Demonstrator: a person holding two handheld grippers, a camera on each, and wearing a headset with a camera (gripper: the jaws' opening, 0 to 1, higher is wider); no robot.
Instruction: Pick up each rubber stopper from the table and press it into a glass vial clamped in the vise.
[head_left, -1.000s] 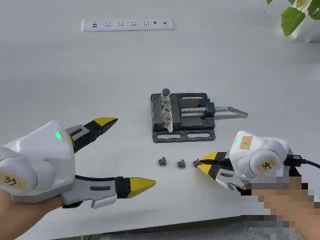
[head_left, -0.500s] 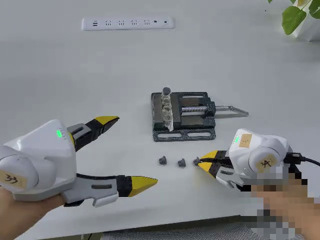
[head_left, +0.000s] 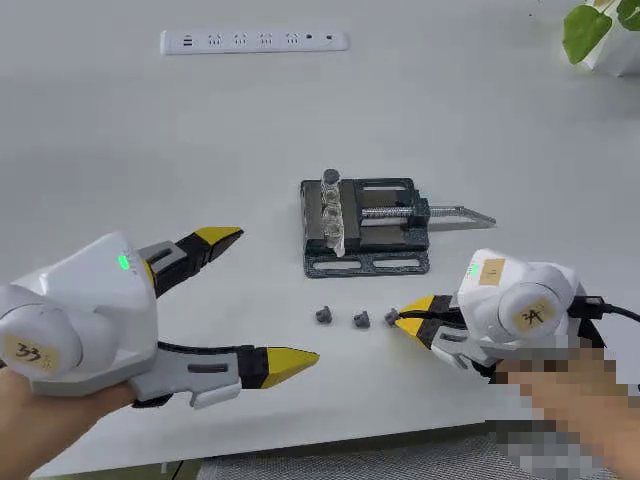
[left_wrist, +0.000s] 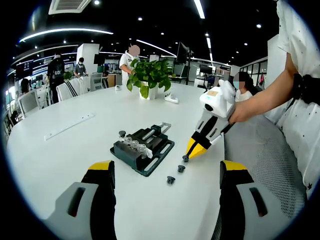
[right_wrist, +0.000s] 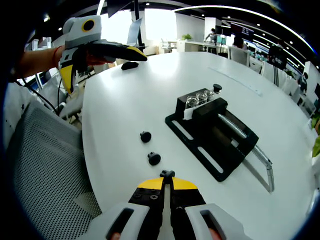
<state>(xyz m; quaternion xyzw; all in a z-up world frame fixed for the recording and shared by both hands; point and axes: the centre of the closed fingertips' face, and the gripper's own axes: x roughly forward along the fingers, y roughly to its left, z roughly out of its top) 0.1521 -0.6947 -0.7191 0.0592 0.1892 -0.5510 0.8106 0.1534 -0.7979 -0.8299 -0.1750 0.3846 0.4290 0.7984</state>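
Observation:
A black vise (head_left: 385, 235) in mid-table clamps a row of glass vials (head_left: 333, 218); the farthest carries a dark stopper (head_left: 331, 176). Three grey rubber stoppers lie in a line in front of it. My right gripper (head_left: 403, 321) is shut on the rightmost stopper (head_left: 391, 318), which shows at its tips (right_wrist: 167, 174) low over the table. The other two stoppers (head_left: 361, 320) (head_left: 324, 315) lie loose to its left. My left gripper (head_left: 260, 297) hovers open at the lower left, holding nothing.
A white power strip (head_left: 254, 41) lies at the far edge. A potted plant (head_left: 600, 30) stands at the back right. The vise's handle (head_left: 462, 214) sticks out to the right. People and chairs are around the table in the left gripper view.
The right gripper's jaws have closed from slightly apart onto the rightmost stopper. The left gripper has stayed open and has hardly moved.

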